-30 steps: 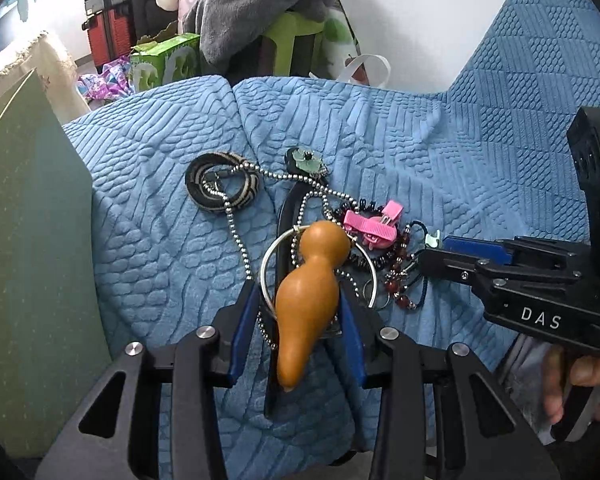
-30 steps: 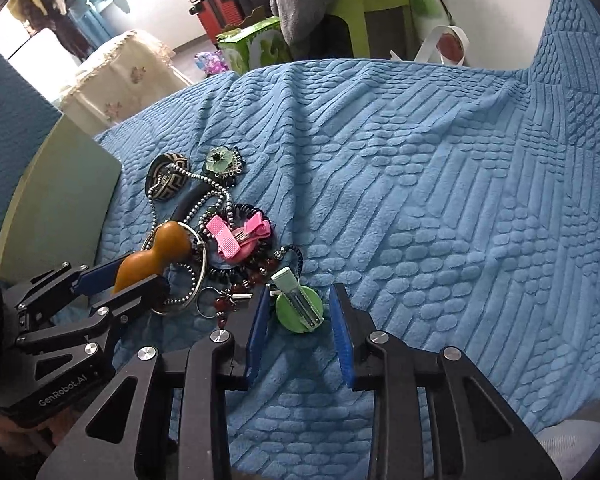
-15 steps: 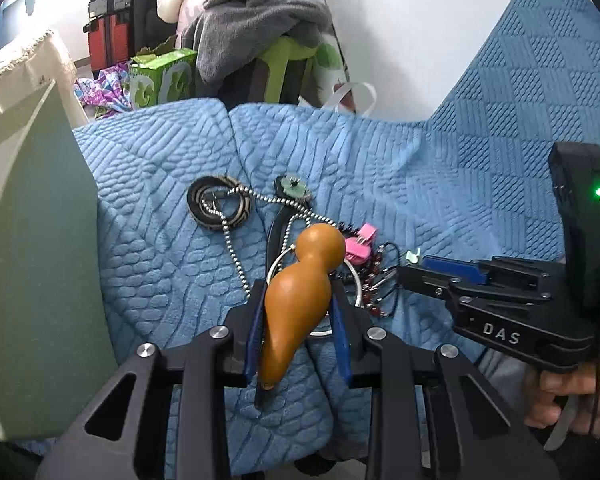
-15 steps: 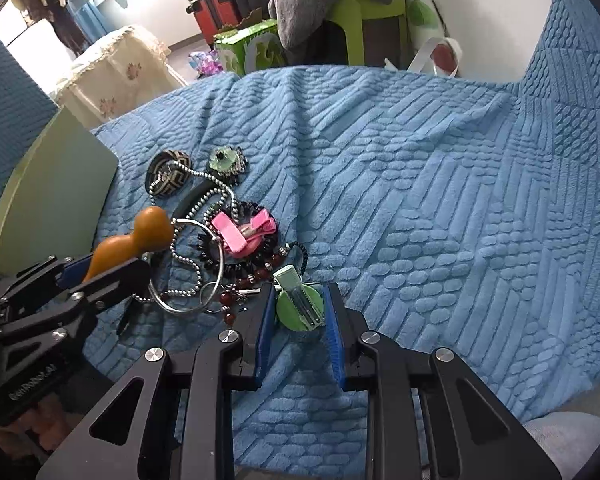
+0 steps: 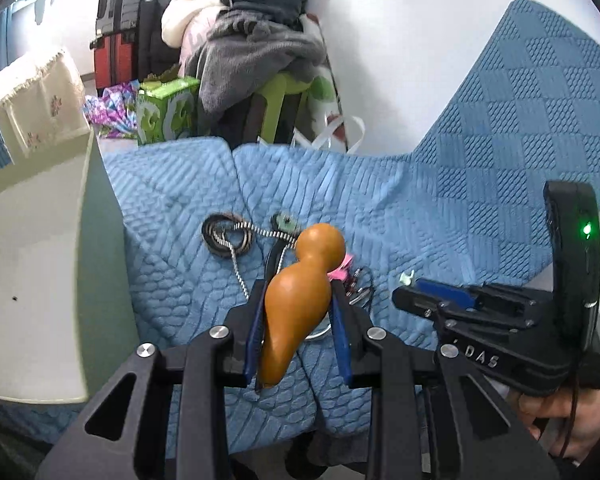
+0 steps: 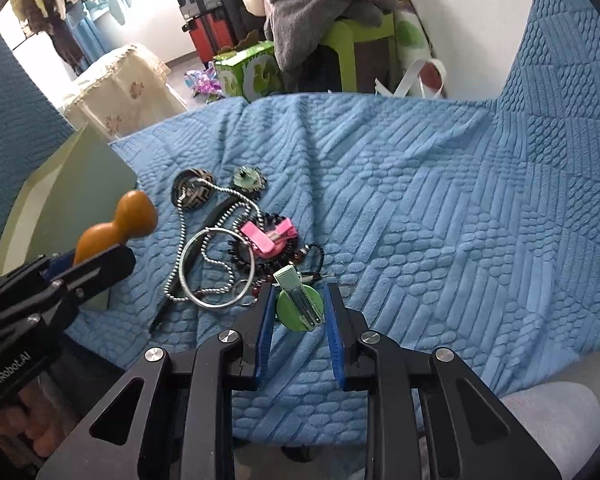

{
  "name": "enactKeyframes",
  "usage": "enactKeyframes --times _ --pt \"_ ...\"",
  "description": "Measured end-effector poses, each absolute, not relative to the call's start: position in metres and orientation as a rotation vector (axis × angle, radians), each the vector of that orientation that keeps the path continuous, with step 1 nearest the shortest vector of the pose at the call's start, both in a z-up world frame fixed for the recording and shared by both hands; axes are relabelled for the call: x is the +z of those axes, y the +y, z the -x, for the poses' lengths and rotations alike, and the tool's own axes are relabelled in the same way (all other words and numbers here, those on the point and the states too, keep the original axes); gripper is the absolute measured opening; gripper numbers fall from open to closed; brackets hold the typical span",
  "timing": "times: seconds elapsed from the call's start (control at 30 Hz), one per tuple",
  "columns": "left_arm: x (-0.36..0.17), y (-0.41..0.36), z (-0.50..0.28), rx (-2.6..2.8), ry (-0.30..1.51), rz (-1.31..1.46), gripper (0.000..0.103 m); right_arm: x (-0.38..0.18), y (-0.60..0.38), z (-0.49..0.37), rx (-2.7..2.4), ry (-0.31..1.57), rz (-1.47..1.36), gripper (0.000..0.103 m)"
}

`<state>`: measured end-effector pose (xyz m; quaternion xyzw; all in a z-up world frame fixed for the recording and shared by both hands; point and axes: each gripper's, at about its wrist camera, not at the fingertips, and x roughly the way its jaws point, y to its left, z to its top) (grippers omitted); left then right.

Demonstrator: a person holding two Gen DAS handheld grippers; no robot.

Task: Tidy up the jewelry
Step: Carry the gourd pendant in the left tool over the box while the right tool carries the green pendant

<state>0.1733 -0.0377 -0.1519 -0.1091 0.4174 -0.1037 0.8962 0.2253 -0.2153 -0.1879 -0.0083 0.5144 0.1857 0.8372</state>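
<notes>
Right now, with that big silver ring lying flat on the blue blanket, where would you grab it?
Probably on the silver ring's bare left arc, coming straight down with one pad inside and one outside the thin rim. It lies flat, and a bead chain crosses its middle, with beads crowding its right side.

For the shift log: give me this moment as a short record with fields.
surface: blue quilted cover
left gripper: fingers shut on the brown gourd, lifted off the pile
right gripper: fingers shut on the green round clip
still on the cover: silver ring, pink clip, bead chain, woven ring
beside the pile: pale green box
</notes>
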Motion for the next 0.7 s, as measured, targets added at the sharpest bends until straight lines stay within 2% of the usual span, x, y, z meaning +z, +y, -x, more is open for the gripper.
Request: enactKeyframes --times 0.4,0.7 --pt "-0.052 0.009 -0.147 -0.089 0.748 0.225 0.031 -0.075 -0.192 -0.205 0.419 0.888 -0.041 0.021" --pt "-0.006 0.064 -0.125 0.037 0.633 0.271 0.031 -0.002 -0.152 -0.196 0.494 0.734 -0.063 0.021"
